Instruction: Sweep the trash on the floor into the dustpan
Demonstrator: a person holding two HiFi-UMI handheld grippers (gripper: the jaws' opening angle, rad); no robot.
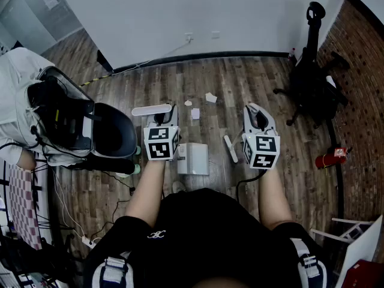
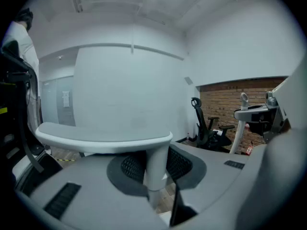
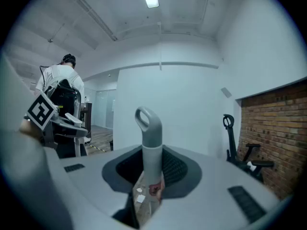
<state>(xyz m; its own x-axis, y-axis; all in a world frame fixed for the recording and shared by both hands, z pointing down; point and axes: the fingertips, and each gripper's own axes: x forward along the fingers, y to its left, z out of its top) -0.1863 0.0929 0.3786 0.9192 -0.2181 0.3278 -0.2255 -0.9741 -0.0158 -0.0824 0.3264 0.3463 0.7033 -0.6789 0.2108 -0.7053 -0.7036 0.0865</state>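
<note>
Both grippers are held upright over the wooden floor. My left gripper [image 1: 168,117] [image 2: 156,176] is shut on the dustpan's white T-shaped handle [image 1: 151,110] [image 2: 103,140]. The white dustpan [image 1: 193,159] sits on the floor below, between the two grippers. My right gripper [image 1: 257,117] [image 3: 151,186] is shut on the broom's grey handle [image 3: 149,143], which ends in a loop. The broom's white head [image 1: 231,149] rests on the floor beside the dustpan. Three scraps of paper trash [image 1: 210,97] [image 1: 188,103] [image 1: 195,113] lie just beyond the dustpan.
A person in white [image 1: 18,83] stands at the left with a black rig and a dark round seat [image 1: 114,137]. A black office chair [image 1: 309,83] and a red extinguisher [image 1: 329,159] stand by the brick wall at right. Cables [image 1: 66,209] trail at lower left.
</note>
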